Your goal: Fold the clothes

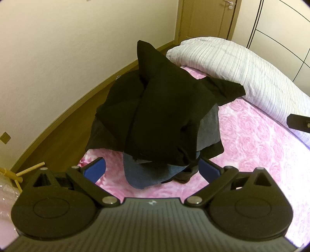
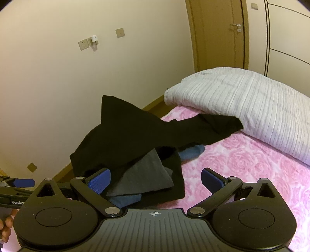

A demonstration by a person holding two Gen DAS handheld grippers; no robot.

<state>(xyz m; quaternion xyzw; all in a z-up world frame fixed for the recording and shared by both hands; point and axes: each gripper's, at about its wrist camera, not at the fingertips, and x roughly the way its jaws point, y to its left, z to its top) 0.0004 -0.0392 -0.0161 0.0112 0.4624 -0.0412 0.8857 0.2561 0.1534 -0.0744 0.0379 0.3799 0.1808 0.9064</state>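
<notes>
On the pink rose-patterned bedspread (image 1: 251,139) (image 2: 242,160) sits a heap of clothes (image 1: 155,116) (image 2: 135,155), piled near the bed's edge on the side of the cream wall (image 1: 58,48) (image 2: 48,87). Topmost in the heap is a black garment (image 1: 160,108) (image 2: 131,131), crumpled so that 1 corner stands up in a peak and another part stretches out flat toward the white ribbed duvet (image 1: 242,67) (image 2: 251,102), its tip just beside the duvet. Under the black garment show a grey piece (image 1: 209,131) (image 2: 143,176) and a blue piece (image 1: 147,174) (image 2: 124,199); more blue cloth peeks out from the far side of the heap in the right wrist view.

The left gripper (image 1: 152,168) hovers just in front of the heap, its 2 blue-padded fingers (image 1: 96,170) spread wide apart with nothing between them but the hanging edge of the blue piece; whether the pads touch cloth cannot be told. The right gripper (image 2: 156,180) is also spread wide and empty, poised at the near side of the heap, its left pad (image 2: 99,183) against or just over the black cloth.

Beyond the duvet stands a wooden door (image 1: 207,17) (image 2: 219,34). A person's fingers (image 2: 5,226) show at the left edge of the right wrist view
</notes>
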